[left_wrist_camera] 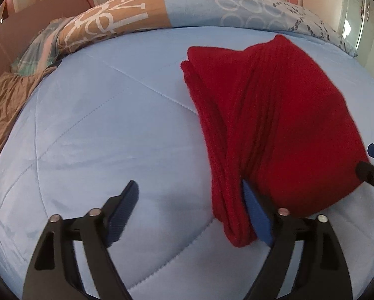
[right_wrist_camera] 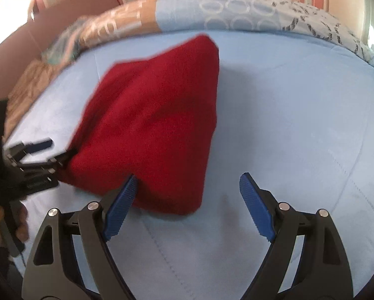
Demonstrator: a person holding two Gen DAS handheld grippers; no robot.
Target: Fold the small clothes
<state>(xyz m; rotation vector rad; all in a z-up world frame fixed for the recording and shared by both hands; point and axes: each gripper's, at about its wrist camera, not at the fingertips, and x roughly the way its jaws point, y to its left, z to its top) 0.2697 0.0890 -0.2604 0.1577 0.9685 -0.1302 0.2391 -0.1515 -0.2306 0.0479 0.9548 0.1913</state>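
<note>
Both grippers, left [left_wrist_camera: 197,210] and right [right_wrist_camera: 187,205], gape wide, gripping nothing; the folded red knit garment [left_wrist_camera: 282,125] lies just ahead between them. Soft, floppy, probably light: pinch a thick layered edge.

Soft, even daylight fills both views, with blown-out white glare at the upper left edge of the right wrist view and a bright patch at the upper right of the left wrist view. The red garment [right_wrist_camera: 151,125] is motion-blurred in the right view. Fisheye distortion bows the bed [left_wrist_camera: 99,125], and dark vignetting rings every corner.
</note>
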